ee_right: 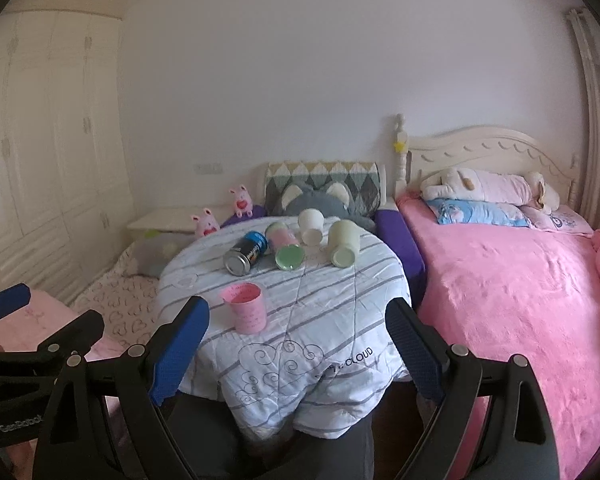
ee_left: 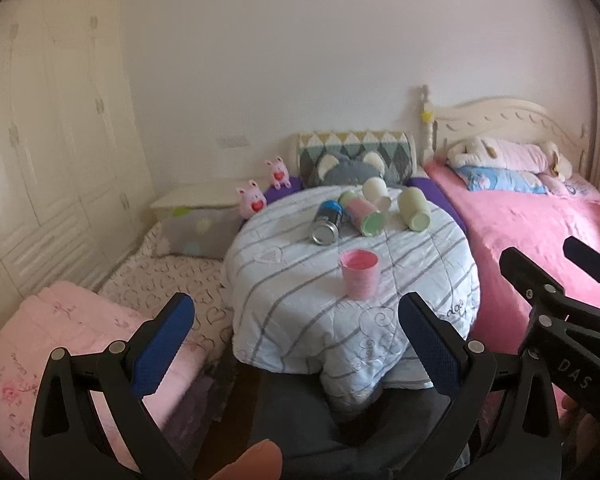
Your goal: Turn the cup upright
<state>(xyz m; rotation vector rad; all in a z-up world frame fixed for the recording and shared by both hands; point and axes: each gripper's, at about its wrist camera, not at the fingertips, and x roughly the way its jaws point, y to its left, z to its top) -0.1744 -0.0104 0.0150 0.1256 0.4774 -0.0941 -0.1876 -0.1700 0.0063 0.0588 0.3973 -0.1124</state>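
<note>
Both claws [ee_left: 296,332] [ee_right: 298,344] gape wide, clear of pink cup [ee_left: 359,274].

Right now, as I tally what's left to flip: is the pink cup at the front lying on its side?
No, the pink cup stands upright on the striped quilt, its open mouth facing up.

the pink cup [ee_left: 360,274] [ee_right: 246,307] stands upright on the striped, quilt-covered surface [ee_left: 292,280] [ee_right: 332,300], mouth open to the top, its inside pink and its wall tapering slightly toward the base. faint writing marks its side. it sits ahead of both tools, apart from them: ahead and between the fingers of the left tool [ee_left: 300,346], nearer the right finger, and just ahead of the left finger of the right tool [ee_right: 300,354]. nothing touches it.
</note>
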